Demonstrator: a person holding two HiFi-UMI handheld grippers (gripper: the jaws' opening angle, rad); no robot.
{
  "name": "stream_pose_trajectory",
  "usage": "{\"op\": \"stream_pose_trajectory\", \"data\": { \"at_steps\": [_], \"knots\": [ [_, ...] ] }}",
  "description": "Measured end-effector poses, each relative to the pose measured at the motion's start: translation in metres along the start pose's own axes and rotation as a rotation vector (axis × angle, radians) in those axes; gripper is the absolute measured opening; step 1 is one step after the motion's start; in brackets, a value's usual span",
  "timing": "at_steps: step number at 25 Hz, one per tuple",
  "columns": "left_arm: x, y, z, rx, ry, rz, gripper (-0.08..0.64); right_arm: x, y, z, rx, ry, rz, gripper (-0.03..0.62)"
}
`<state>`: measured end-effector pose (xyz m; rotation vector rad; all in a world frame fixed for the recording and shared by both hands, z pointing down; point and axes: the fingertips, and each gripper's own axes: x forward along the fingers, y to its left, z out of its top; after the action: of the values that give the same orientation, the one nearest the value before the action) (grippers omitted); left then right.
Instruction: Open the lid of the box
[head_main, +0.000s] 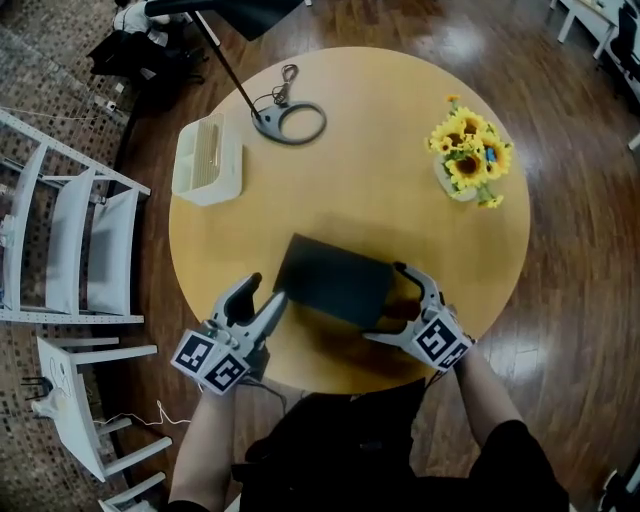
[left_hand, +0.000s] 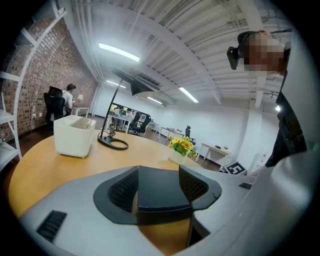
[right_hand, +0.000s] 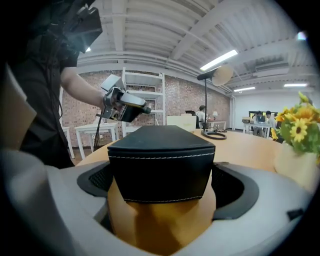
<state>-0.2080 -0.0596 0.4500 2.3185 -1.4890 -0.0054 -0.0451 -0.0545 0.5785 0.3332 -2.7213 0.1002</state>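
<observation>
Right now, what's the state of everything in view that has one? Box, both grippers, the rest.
black box: lid closed, flat on the table.
left gripper: open, one end of the box between its jaws.
right gripper: open wide, the box's other end between its jaws, gaps on both sides.
desk lamp: standing; lit or not, cannot tell.
sunflower pot: upright.
white container: upright.

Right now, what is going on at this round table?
A person holds a grasping tool in each hand, one at each end of a black box that lies on the round wooden table. The left tool straddles one end and the right tool straddles the other. Both have their jaws apart, not clamped on it. The lid looks closed, so the opening has not begun.
</observation>
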Motion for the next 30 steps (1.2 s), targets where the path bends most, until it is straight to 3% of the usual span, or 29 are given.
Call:
{"op": "stream_pose_trajectory", "data": {
  "at_steps": [8, 14, 16, 18, 21, 22, 25, 27, 30],
  "knots": [
    [0.017, -0.009, -0.029, 0.055, 0.096, -0.051, 0.256, 0.003, 0.000, 0.000, 0.014, -0.096, 0.030, 0.620],
    [0.021, -0.017, -0.033, 0.043, 0.098, -0.063, 0.256, 0.003, 0.000, 0.002, 0.027, -0.102, 0.032, 0.609],
    [0.023, -0.028, -0.028, 0.079, 0.107, -0.093, 0.256, 0.003, 0.001, 0.002, 0.030, -0.109, 0.035, 0.606],
    [0.028, -0.045, -0.024, 0.194, 0.153, -0.162, 0.256, 0.004, 0.001, 0.003, 0.030, -0.111, 0.035, 0.606],
    [0.041, -0.077, -0.033, 0.549, 0.302, -0.325, 0.270, 0.004, 0.001, 0.003, 0.041, -0.111, 0.032, 0.604],
    [0.046, -0.088, -0.041, 0.668, 0.361, -0.383, 0.321, 0.004, 0.001, 0.003, 0.043, -0.111, 0.031, 0.604],
    [0.058, -0.120, -0.068, 0.961, 0.468, -0.586, 0.331, 0.004, 0.001, 0.003, 0.044, -0.110, 0.031, 0.604],
    [0.063, -0.131, -0.083, 1.042, 0.513, -0.685, 0.331, 0.004, 0.002, 0.005, 0.076, -0.115, 0.024, 0.603],
    [0.064, -0.138, -0.090, 1.060, 0.552, -0.742, 0.331, 0.004, 0.002, 0.006, 0.076, -0.115, 0.027, 0.603]
  ]
}}
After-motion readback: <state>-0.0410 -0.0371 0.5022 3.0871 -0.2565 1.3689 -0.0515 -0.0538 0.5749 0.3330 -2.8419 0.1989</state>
